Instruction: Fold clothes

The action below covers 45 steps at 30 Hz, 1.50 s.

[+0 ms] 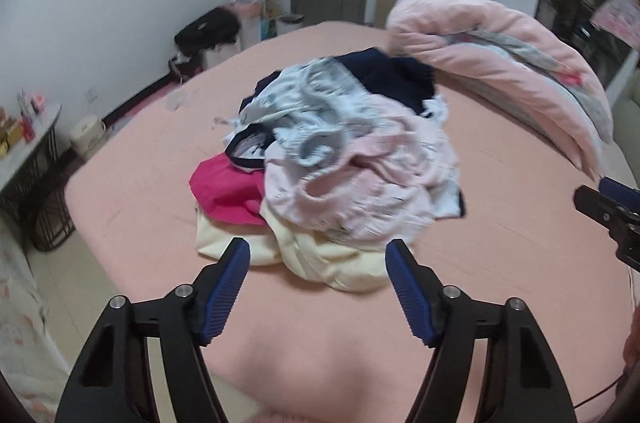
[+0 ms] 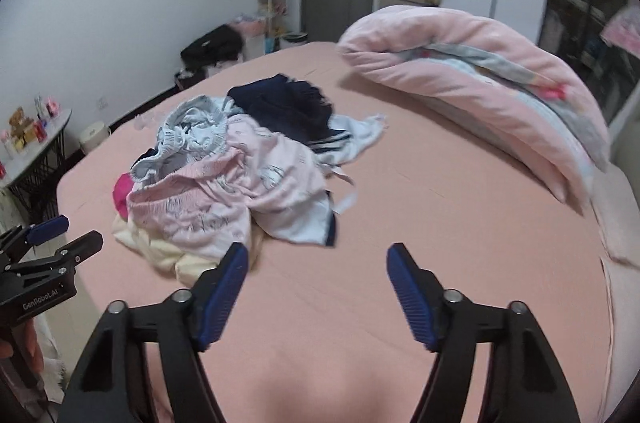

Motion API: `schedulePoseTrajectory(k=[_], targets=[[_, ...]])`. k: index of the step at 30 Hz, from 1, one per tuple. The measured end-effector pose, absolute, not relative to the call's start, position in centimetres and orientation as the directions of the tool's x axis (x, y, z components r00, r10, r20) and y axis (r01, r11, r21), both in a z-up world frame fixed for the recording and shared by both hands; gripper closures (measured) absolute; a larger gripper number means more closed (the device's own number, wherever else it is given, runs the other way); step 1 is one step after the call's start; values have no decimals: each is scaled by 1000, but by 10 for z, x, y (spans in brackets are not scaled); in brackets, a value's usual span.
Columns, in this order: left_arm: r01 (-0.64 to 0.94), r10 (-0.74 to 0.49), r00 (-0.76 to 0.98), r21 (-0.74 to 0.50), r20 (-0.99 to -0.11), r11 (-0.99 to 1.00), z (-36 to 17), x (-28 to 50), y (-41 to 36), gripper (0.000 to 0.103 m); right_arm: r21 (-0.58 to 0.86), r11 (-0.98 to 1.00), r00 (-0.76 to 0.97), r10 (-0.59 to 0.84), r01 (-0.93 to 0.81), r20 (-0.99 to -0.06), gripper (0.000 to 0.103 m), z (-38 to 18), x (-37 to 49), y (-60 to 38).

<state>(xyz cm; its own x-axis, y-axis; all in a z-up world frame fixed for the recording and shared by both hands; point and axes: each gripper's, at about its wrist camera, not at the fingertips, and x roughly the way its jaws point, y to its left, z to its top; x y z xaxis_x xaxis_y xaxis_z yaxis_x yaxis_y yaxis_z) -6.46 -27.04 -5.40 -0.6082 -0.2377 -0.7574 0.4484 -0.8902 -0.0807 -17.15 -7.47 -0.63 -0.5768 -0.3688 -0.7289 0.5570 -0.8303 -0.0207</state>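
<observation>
From the left wrist view, the left gripper (image 1: 318,255) hangs wide and empty just near of the pile of clothes (image 1: 336,167) heaped in the middle of the bed (image 1: 500,283) — nothing in sight is folded, and the garments blur and bury one another, so their number is unclear. From the right wrist view, the right gripper (image 2: 318,259) is likewise wide and empty over bare sheet right of the pile's near edge — the cream piece (image 2: 160,247) shows only an edge, and no folded stack is visible.
</observation>
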Motion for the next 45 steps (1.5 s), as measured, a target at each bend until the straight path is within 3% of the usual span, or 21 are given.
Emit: schedulePoseTrajectory(k=[9,13,17,18,19,20,21,23,24,31,37,45], targets=[[465,-197,-599,-137,-776,-875,-101,-114,-312,36,15,-773,-470,-401,634,-786,34,-62,-229,-186],[469,-177,-604,-167,-777,-867,-111,-127,-322,53,-13,-770,-467,-374,638,-801,34,-84,-249,-215],[461,-145,-614,-204,-776,-863,-115,-131,-327,56,30,-739,-404,-401,673,-822,34,-102,-261,-235],[464,-145,-612,-204,-777,-862,-116,-130,-326,61,23,-732,-398,-397,681,-827,34,-108,-264,-240],[466,-145,-610,-205,-779,-861,-117,-129,-326,76,32,-731,-388,-398,682,-831,34,-114,-267,-243],[465,-146,-611,-203,-778,-862,-116,-127,-324,86,50,-730,-372,-406,682,-835,53,-119,-270,-245],[457,-148,-618,-200,-772,-867,-113,-125,-321,86,99,-727,-339,-431,680,-836,68,-121,-273,-244],[442,-151,-631,-193,-761,-876,-105,-119,-313,86,119,-727,-351,-460,676,-815,92,-115,-269,-239],[434,-152,-638,-189,-755,-881,-102,-117,-309,86,107,-730,-380,-468,675,-798,97,-109,-265,-236],[344,-80,-698,-236,-711,-909,-63,-88,-277,86,74,-791,-562,-494,608,-664,101,-43,-246,-177],[266,-43,-730,-225,-682,-937,-41,-51,-235,86,73,-779,-527,-486,622,-697,101,-28,-235,-138],[162,69,-684,-244,-726,-956,-46,-39,-168,86,20,-874,-647,-375,486,-664,102,-16,-186,-29]])
